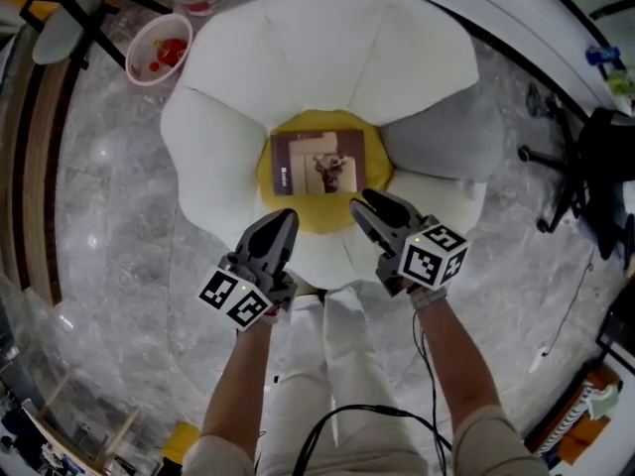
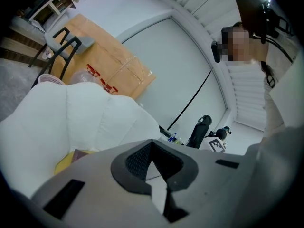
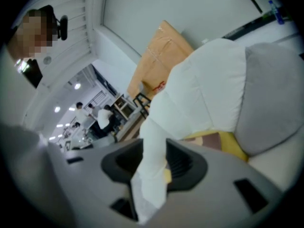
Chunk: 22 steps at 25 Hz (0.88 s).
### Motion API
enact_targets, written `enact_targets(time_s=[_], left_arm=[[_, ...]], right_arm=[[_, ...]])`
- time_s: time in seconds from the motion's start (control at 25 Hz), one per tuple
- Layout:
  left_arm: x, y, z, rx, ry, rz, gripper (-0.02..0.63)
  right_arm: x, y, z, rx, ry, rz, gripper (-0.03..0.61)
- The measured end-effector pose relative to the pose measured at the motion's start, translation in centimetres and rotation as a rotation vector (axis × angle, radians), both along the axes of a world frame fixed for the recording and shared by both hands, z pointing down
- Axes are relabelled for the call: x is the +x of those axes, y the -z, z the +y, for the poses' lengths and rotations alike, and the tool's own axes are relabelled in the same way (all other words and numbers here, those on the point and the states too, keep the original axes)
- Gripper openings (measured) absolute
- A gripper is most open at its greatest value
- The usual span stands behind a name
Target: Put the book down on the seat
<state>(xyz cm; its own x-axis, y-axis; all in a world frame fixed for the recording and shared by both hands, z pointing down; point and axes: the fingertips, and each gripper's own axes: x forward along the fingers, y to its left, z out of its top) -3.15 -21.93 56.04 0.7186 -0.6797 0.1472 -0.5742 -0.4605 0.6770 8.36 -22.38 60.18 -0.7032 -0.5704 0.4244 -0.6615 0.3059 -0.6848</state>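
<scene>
The book (image 1: 319,164) lies flat on the yellow middle of the flower-shaped seat (image 1: 327,48), at the centre of the head view and touched by neither tool, so I judge it delivered. My left gripper (image 1: 283,221), just below it, is clenched on nothing. My right gripper (image 1: 362,202) stands part-open and empty, with only white petal showing through its gap. I keep both clear so they don't nudge the book.

Print on the book (image 1: 317,164) is too small to read; in the left gripper view the left claw (image 2: 153,156) hides most of it. Red bits in the upper-left bowl (image 1: 157,50) cannot be identified.
</scene>
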Motion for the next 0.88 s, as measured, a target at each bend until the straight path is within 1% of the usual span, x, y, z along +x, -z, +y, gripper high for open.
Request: enact_targets(time_s=[0.16, 0.24, 0.4, 0.52, 0.88], left_arm=[[0.1, 1.4, 0.5, 0.012, -0.026, -0.006, 0.023], [0.0, 2.1, 0.8, 0.021, -0.036, -0.007, 0.023], [-0.3, 3.7, 1.3, 0.031, -0.031, 0.004, 0.023], [-0.2, 4.4, 1.3, 0.034, -0.035, 0.005, 0.023], [0.5, 8.5, 2.2, 0.071, -0.064, 0.008, 0.023]], right_arm=[[-0.9, 2.3, 0.7, 0.058, 0.025, 0.035, 0.123], [-1.2, 3.4, 1.0, 0.074, 0.023, 0.038, 0.117], [-1.6, 5.9, 2.1, 0.108, 0.019, 0.029, 0.091], [-1.9, 7.6, 2.5, 0.146, 0.036, 0.049, 0.064], [-3.0, 12.7, 4.4, 0.206, 0.075, 0.039, 0.034]])
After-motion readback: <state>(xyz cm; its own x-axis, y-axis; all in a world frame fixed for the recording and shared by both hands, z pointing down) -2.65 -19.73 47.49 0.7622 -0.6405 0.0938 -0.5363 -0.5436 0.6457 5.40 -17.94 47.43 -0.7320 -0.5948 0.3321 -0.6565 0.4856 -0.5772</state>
